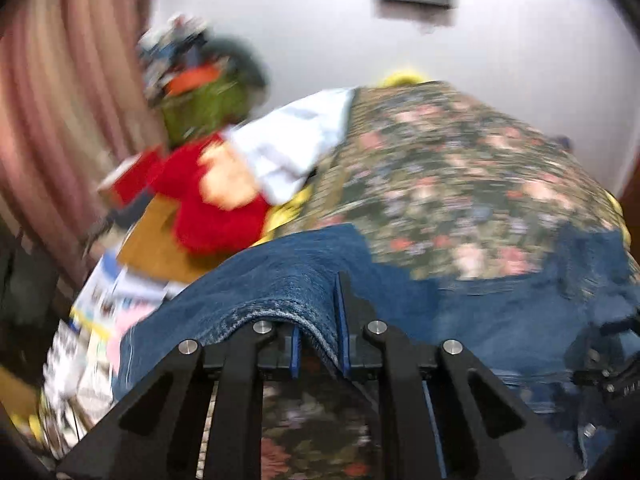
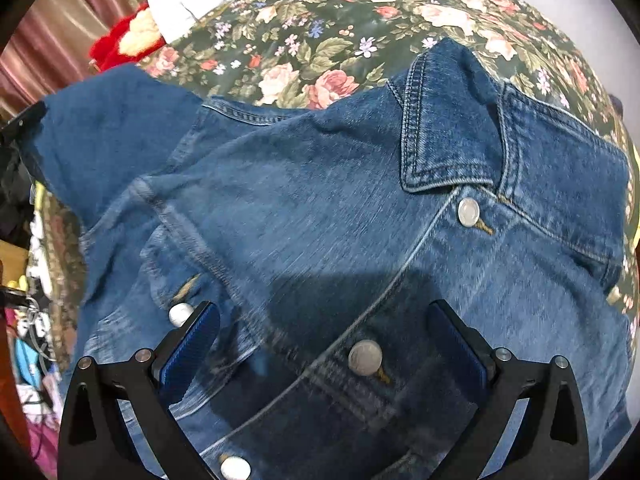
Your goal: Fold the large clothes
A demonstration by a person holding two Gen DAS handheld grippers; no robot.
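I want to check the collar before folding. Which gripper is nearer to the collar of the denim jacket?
Right. The right gripper hovers with open jaws over the button placket just below the collar. The left gripper pinches a denim fold, apparently a sleeve, farther away.

We see a bed covered in a dark floral spread (image 2: 320, 40), roses and small flowers on green. Denim jacket (image 2: 320, 220) lies directly on it, under and ahead of the right tool, collar up-right of the tool, front buttons facing up. Beyond the jacket, up-left of the tool at the spread's far edge: a white cloth (image 2: 180, 8) and a red plush item (image 2: 120, 44). Yellow fabric (image 1: 402, 77) shows at the spread's far edge in the left wrist view
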